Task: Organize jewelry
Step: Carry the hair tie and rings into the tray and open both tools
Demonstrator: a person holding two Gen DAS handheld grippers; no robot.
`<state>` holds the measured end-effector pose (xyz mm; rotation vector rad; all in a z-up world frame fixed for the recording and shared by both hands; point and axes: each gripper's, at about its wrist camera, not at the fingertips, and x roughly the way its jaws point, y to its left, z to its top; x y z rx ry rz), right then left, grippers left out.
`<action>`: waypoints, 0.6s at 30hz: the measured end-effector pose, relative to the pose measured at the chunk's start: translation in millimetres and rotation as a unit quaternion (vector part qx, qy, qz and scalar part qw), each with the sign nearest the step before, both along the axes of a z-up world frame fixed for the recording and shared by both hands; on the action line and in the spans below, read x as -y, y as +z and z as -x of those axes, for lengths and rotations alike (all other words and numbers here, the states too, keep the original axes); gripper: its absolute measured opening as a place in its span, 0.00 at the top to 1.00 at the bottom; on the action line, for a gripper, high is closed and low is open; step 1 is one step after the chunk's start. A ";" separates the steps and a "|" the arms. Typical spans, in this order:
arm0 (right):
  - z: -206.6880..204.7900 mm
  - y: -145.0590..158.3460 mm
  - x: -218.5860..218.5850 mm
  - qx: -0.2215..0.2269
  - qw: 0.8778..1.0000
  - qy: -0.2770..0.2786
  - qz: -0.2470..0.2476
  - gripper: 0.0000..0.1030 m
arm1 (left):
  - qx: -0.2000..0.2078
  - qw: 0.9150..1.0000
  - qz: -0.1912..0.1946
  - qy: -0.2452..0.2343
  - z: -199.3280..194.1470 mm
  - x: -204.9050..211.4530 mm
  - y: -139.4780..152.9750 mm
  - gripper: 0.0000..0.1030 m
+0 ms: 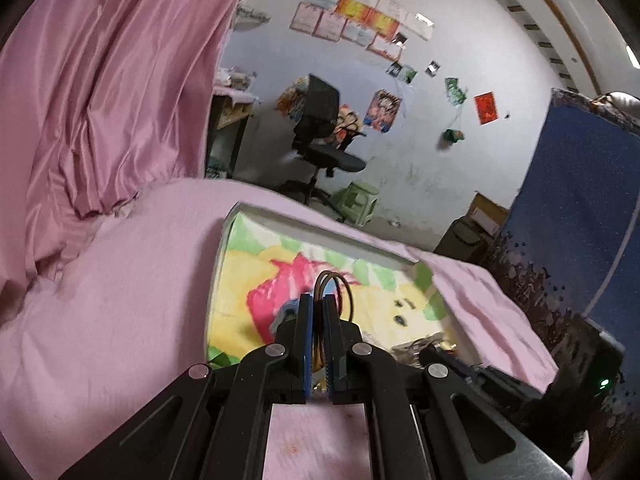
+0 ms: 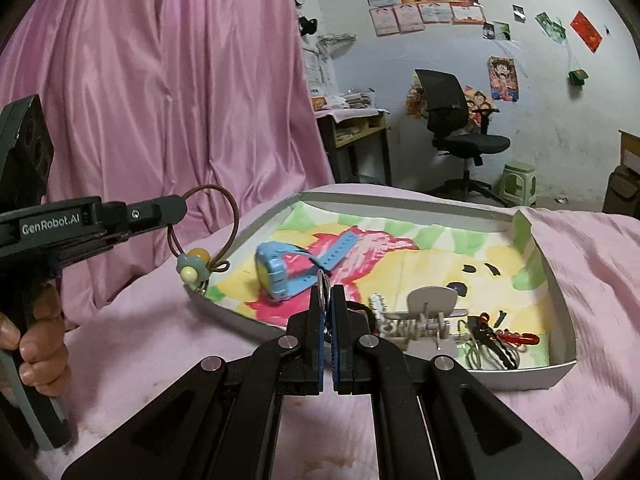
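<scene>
Left wrist view: the left claw [image 1: 318, 304] is clamped on a brown hair tie [image 1: 334, 286], its loops poking beyond the tips, above the tray [image 1: 320, 232]. Right wrist view: the right claw [image 2: 328, 294] pinches a metal ring [image 2: 323, 286]; a blue watch [image 2: 280, 270] lies just ahead-left inside the tray.

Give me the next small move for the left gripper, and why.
Probably carry the brown elastic hair tie with the flower charm right, over the shallow white box, before releasing. The left gripper is shut on it, and it hangs beside the box's near corner, above the pink cloth, not inside.
</scene>
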<state>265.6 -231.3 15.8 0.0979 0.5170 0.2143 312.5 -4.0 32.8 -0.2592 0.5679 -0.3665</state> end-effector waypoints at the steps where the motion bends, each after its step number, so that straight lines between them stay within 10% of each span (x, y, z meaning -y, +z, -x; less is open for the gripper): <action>1: -2.9 -0.7 0.3 -0.002 1.000 -0.003 0.002 0.97 | -0.007 1.000 0.005 0.004 -2.6 -1.5 -4.0 0.95; 18: -31.5 -22.5 -3.5 -0.063 0.997 -0.023 0.035 0.97 | -0.037 0.999 0.005 0.034 -24.1 -3.3 -29.0 0.95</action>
